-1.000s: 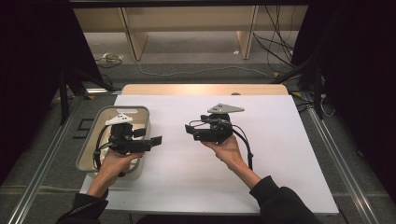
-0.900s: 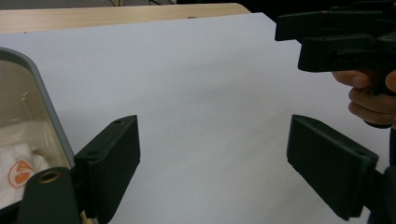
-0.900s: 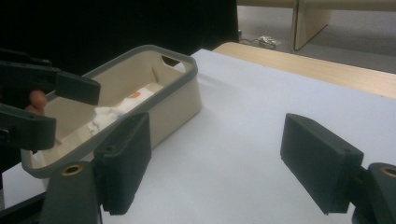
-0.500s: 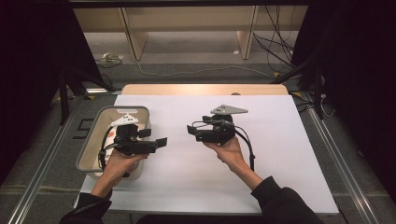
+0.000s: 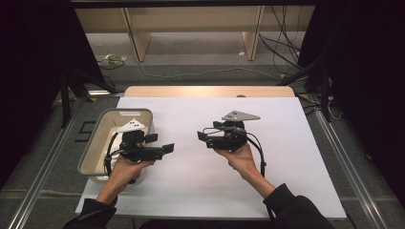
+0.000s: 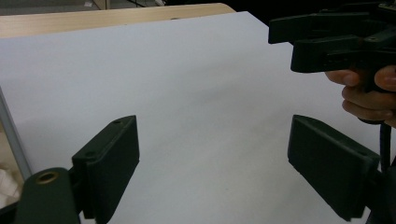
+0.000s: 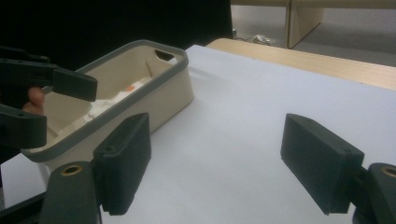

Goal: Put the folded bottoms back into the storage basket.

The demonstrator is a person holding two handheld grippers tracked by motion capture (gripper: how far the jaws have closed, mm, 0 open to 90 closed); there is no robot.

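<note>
Over white table (image 5: 200,191), left claw (image 5: 166,149) and right claw (image 5: 202,137) gaping empty, beige grey-rimmed bin (image 7: 154,93) holding perhaps white scraps

1. The table (image 5: 286,157) is covered in a plain white sheet, with a light wood strip showing along its far edge.
2. The bin (image 5: 93,143) is beige with a grey rim; in the right gripper view the bin (image 7: 177,88) holds white material with a small orange spot.
3. The left gripper (image 5: 165,149) is black, topped by a pale grey plate with dark dots.
4. The right gripper (image 5: 203,138) is black too, with a grey three-cornered plate and a black cable.
5. Both sleeves are black.
6. The floor (image 5: 191,57) beyond is grey, with pale wooden furniture legs.
7. A brass-coloured ring sits in each jaw mount seen in the gripper views.
</note>
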